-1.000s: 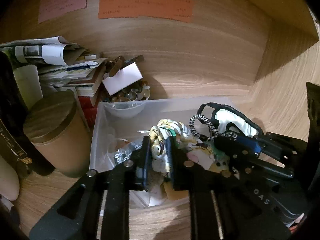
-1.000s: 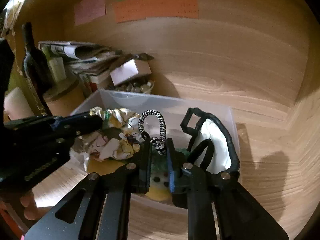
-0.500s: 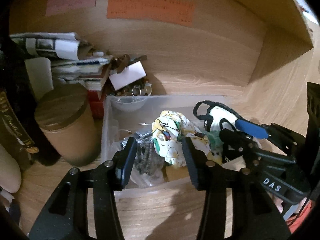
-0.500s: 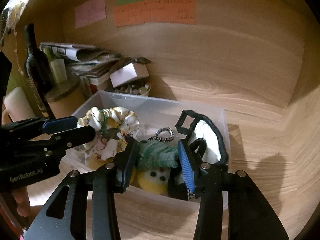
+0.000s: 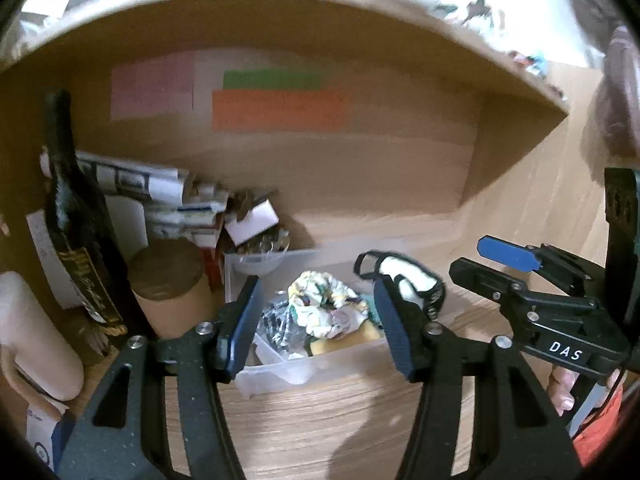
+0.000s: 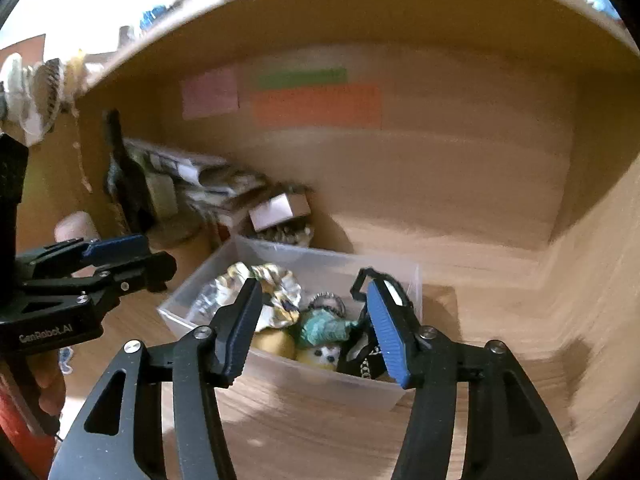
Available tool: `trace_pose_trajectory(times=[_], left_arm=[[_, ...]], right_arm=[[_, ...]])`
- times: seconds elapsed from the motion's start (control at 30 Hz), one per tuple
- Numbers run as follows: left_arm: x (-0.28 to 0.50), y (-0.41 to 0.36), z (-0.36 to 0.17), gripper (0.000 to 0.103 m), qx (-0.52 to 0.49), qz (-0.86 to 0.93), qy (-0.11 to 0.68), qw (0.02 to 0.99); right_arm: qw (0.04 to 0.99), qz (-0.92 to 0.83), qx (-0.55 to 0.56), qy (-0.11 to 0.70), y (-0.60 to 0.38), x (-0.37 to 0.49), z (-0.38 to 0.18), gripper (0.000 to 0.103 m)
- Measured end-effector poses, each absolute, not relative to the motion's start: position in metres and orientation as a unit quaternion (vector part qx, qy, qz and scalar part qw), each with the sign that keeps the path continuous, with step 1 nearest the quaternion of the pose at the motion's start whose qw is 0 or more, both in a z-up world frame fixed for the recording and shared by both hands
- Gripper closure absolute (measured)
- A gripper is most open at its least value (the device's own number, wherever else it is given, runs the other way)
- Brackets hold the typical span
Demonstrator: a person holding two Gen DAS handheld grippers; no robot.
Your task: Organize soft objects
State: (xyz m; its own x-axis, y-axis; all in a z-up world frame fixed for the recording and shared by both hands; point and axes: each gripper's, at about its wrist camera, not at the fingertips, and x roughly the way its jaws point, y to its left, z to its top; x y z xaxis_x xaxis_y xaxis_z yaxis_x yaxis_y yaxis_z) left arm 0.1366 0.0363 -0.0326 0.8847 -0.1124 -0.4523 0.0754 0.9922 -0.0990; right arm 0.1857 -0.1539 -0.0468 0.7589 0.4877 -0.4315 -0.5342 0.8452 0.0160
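Left wrist view looks into a wooden alcove where a clear plastic storage bin [image 5: 320,364] sits on the wooden tabletop [image 5: 320,428]. The left tool [image 5: 316,320] hangs in front of the bin's near wall with its blue-padded fingers spread wide and nothing between them. Inside the bin lie a crumpled floral fabric scrunchie [image 5: 324,304], a white eye mask with black trim and straps [image 5: 404,284] at the right end, and some silvery crinkled wrapping [image 5: 276,320] at the left end. Just beside the bin on the left stands a tan cylindrical jar with a dark wooden lid [image 5: 168,292], and further left a dark glass wine bottle [image 5: 76,240] stands upright in front of a stack of newspapers and booklets [image 5: 160,196]. Pink, green and orange paper notes [image 5: 276,108] are stuck on the back wall.

From the right wrist view, the right tool [image 6: 316,320] is likewise spread apart and holding nothing, poised near the bin's front edge [image 6: 320,376]. Between its fingers I can see a teal knitted scrunchie [image 6: 324,328] resting on a yellow plush toy with a small face [image 6: 320,356], with a black-and-white patterned hair tie [image 6: 328,302] just behind it. The floral scrunchie [image 6: 276,292] lies to the left. The picture is blurred, so finer details escape me.
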Motion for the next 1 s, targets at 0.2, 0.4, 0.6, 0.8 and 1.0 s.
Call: trace_pose_trajectory(times=[0.2, 0.4, 0.6, 0.8, 1.0], left_arm=[[0.104, 0.031, -0.011, 0.036, -0.031, -0.046, 0.193, 0.98], [0.077, 0.027, 0.006, 0.017, -0.024, -0.036, 0.155, 0.987], [0.054, 0.024, 0.019, 0.002, -0.02, -0.022, 0.121, 0.992], [0.041, 0.024, 0.024, 0.0, -0.02, -0.019, 0.108, 0.994], [0.034, 0.023, 0.027, 0.0, -0.018, -0.017, 0.1, 0.995]], right_arm=[[0.947, 0.273, -0.052, 0.16, -0.165, 0.153, -0.022, 0.045], [0.955, 0.271, -0.048, 0.107, -0.173, 0.121, 0.0, 0.029], [0.96, 0.268, -0.038, 0.073, -0.179, 0.099, 0.013, 0.014], [0.962, 0.266, -0.023, 0.057, -0.188, 0.085, 0.018, 0.0], [0.964, 0.261, -0.027, 0.044, -0.19, 0.076, 0.021, 0.0]])
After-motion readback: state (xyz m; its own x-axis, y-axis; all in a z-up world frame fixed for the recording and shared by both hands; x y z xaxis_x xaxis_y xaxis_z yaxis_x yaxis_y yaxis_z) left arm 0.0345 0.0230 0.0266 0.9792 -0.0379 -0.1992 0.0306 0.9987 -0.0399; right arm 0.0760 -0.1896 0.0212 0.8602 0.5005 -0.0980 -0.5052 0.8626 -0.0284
